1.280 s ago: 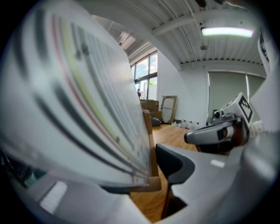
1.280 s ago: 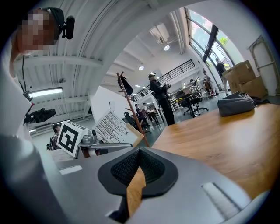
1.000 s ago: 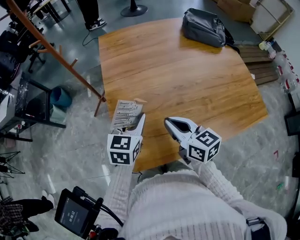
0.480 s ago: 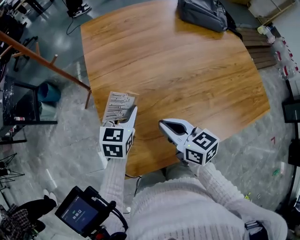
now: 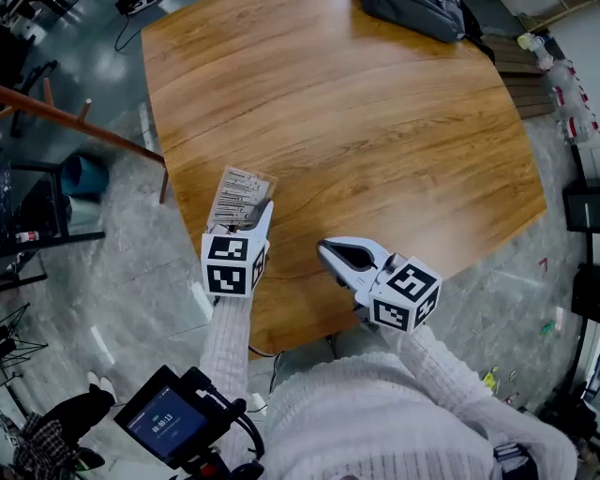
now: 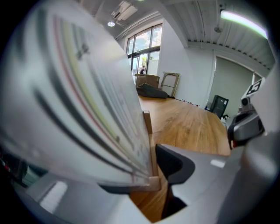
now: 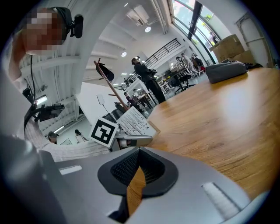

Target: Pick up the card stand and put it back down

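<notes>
The card stand (image 5: 239,199), a white printed card in a small wooden base, is held at the near-left edge of the wooden table (image 5: 375,141). My left gripper (image 5: 253,217) is shut on it. In the left gripper view the card (image 6: 87,100) fills the left side, and its wooden base (image 6: 149,131) sits pinched between the jaws. Whether the base touches the table I cannot tell. My right gripper (image 5: 330,249) hangs over the table's near edge, shut and empty. The right gripper view also shows the card stand (image 7: 135,121) off to its left.
A grey bag (image 5: 412,14) lies at the table's far edge. A wooden coat-rack pole (image 5: 75,117) slants over the floor on the left, beside a blue bin (image 5: 80,176). A handheld screen (image 5: 169,422) hangs below my left arm. People stand far off (image 7: 142,72).
The head view has shifted, so the table sits lower-left in the picture. My left gripper keeps its hold on the card stand, a little further in over the table. The right gripper has barely moved.
</notes>
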### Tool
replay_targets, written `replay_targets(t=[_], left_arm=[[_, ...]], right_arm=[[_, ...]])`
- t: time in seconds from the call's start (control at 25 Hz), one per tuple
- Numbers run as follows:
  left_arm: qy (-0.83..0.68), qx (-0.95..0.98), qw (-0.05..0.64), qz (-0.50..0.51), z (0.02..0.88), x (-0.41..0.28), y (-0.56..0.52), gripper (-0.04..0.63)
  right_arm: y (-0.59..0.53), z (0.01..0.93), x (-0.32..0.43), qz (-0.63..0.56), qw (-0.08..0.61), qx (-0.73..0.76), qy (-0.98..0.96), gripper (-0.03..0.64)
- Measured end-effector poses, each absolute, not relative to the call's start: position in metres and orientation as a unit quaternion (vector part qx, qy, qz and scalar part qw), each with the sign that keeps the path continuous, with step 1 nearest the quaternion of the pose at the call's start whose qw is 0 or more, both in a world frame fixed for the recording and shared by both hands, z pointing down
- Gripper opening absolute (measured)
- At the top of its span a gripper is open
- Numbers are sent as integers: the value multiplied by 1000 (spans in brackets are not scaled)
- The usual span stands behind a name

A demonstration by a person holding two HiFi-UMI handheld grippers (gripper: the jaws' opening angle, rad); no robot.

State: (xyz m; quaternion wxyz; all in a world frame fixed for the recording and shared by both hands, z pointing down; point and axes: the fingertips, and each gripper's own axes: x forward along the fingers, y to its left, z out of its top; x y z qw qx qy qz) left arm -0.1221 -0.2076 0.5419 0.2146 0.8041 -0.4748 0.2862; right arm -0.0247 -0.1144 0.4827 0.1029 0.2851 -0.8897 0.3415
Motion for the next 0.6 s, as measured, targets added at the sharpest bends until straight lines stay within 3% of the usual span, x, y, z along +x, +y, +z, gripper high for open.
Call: replay_targets(t=[0.6], left_arm=[[-473, 796, 218, 310, 564, -120, -207, 189]], right_arm=[[-113, 489, -24, 349, 110, 290, -884, 0]])
